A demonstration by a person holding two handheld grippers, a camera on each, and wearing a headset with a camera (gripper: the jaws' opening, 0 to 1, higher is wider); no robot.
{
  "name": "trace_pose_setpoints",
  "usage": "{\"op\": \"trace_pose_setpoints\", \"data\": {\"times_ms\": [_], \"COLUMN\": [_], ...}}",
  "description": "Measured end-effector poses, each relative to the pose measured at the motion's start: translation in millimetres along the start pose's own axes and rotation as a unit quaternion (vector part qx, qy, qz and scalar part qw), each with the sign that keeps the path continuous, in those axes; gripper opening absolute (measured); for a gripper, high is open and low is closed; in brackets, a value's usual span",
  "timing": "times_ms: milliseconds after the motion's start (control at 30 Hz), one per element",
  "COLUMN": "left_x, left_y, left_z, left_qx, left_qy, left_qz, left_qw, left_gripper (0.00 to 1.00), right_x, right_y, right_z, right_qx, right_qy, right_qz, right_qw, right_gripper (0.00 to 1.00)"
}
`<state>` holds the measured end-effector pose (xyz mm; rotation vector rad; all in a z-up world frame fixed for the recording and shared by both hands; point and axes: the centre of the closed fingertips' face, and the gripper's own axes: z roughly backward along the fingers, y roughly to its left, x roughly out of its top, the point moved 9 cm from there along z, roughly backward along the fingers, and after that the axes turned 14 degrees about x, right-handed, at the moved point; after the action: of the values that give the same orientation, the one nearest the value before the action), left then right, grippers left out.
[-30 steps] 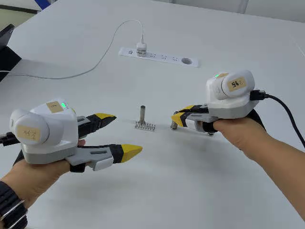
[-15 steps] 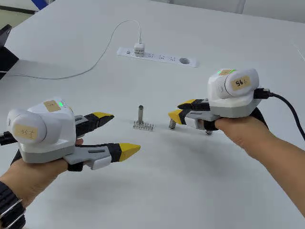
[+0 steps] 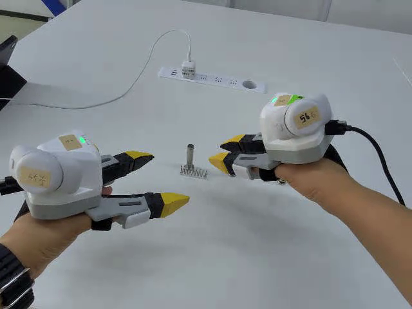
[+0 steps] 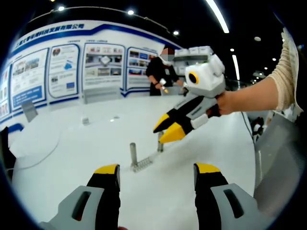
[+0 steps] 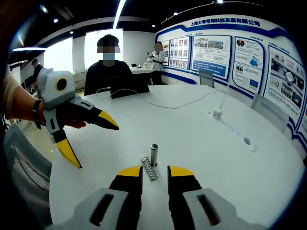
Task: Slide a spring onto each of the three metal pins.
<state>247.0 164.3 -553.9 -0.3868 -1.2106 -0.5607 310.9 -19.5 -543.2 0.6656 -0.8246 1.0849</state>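
A bare metal pin point(image 3: 191, 154) stands upright mid-table, and a loose spring point(image 3: 194, 171) lies flat at its foot. My right gripper point(image 3: 221, 152) hovers just right of them, open by a narrow gap with nothing between its tips. In the right gripper view the pin point(image 5: 154, 154) and spring point(image 5: 149, 168) sit just ahead of the jaws. My left gripper point(image 3: 159, 179) is wide open and holds nothing, left of the spring. In the left gripper view a second pin point(image 4: 160, 142), wrapped in a spring, stands under the right gripper point(image 4: 165, 132).
A white power strip point(image 3: 212, 76) with a plugged charger and a white cable point(image 3: 138, 74) lies at the back of the table. Something dark point(image 3: 8, 71) sits at the left edge. A small metal part point(image 3: 281, 182) peeks out under the right hand. A person point(image 5: 110, 67) sits behind a laptop across the table.
My right gripper has lifted and moved left, away from the sprung pin, which it now covers in the head view. The left gripper, bare pin and loose spring have stayed put.
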Motion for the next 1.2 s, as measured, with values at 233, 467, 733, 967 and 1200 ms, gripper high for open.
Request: {"op": "trace_pose_setpoints", "data": {"times_ms": [233, 467, 733, 967, 1200], "left_x": [-1.7, -1.8, -3.7, -3.9, -5.4], "left_y": [0.8, 2.4, 3.9, 4.8, 4.9], "left_z": [0.6, 0.6, 2.7, 3.9, 4.9], "left_qx": [0.001, 0.002, 0.004, 0.006, 0.007], "left_qy": [0.001, 0.001, 0.004, 0.003, 0.004], "left_qz": [0.001, 0.001, 0.002, 0.004, 0.006], "left_qw": [1.0000, 1.0000, 1.0000, 1.0000, 0.9999], "left_gripper": [0.63, 0.63, 0.63, 0.63, 0.63], "right_x": [-3.1, -4.2, -4.6, -4.8, -11.1], "right_y": [-1.5, -6.2, -10.2, -14.7, -18.8], "right_z": [-17.0, -31.0, -42.1, -47.9, -51.8], "right_qx": [0.012, 0.025, 0.038, 0.051, 0.060], "right_qy": [0.038, 0.084, 0.138, 0.166, 0.194], "right_qz": [0.015, 0.023, 0.034, 0.040, 0.037], "right_qw": [0.9991, 0.9959, 0.9892, 0.9839, 0.9785], "right_gripper": [0.21, 0.21, 0.19, 0.18, 0.17]}}
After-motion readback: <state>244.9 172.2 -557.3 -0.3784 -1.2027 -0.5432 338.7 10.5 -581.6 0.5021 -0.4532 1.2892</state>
